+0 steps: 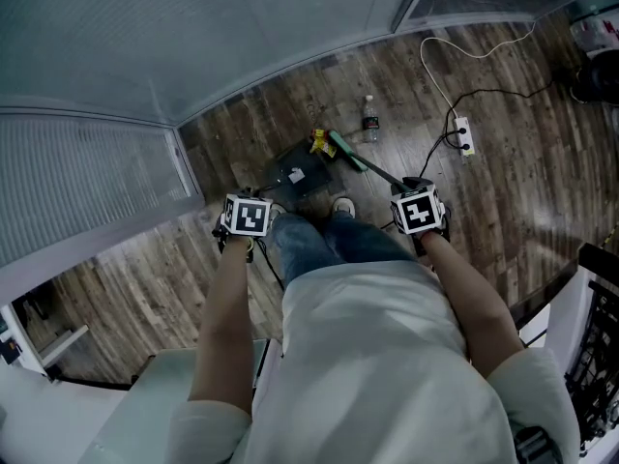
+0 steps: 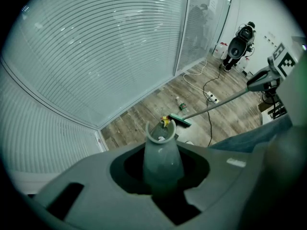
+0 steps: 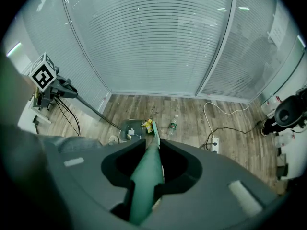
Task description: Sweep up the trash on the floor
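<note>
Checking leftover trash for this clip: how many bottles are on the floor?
1. The bottle is on the wood floor just beyond the broom head, outside the dustpan, near the glass wall. Floor under the person is hidden.

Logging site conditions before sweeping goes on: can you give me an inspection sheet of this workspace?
Surface: wood-plank floor.
Job's things: dustpan on the floor ahead of the person's feet, white scrap inside; green broom head beside yellow trash at the pan's edge.
Clutter: plastic bottle on the floor beyond the broom head.
Grippers: left gripper shut on dustpan handle; right gripper shut on broom handle.
Cables: white cable running to power strip; black cable beside it.
Surroundings: glass walls with blinds.
</note>
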A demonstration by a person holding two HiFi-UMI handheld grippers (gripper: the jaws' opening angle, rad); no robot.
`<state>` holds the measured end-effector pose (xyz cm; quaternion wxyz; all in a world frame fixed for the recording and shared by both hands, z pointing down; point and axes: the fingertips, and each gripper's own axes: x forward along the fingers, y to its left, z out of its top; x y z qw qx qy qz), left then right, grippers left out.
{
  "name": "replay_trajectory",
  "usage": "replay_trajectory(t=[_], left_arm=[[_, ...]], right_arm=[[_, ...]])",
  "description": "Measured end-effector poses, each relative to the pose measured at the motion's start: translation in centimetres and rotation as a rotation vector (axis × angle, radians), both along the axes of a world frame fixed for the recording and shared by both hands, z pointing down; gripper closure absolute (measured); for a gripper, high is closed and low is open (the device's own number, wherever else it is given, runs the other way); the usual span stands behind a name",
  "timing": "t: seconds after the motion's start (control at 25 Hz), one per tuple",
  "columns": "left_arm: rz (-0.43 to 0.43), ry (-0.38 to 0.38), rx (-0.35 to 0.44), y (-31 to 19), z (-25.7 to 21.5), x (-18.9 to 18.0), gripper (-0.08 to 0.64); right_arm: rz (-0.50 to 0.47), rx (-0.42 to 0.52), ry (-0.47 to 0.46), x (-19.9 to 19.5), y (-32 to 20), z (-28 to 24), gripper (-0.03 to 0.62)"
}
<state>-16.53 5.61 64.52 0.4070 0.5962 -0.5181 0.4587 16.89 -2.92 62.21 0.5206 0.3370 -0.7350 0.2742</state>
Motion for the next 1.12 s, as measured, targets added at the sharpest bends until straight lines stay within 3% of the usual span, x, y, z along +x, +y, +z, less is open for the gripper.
replay_trajectory(t=[0.2, 0.52, 0.92, 1.12], left_arm=[[-0.001, -0.001, 0.003, 0.1, -0.1, 0.0, 0.469], [0.001, 0.004, 0.003, 0.5, 0.1, -0.3, 0.469], [0.005, 0.000, 0.004, 0.3, 0.2, -0.2, 0.469], [0.005, -0.002, 0.005, 0.3, 0.3, -0.3, 0.469]], right_arm=[[-0.014, -0.010, -0.007, -0.7, 1.1, -0.2, 0.491], [-0.122, 0.015, 0.028, -2.5, 2.4, -0.4, 0.491], [-0.180, -0.026, -0.012, -3.7, 4.6, -0.4, 0.491], [-0.256, -0.009, -0.004, -4.6, 5.0, -0.8, 0.491]])
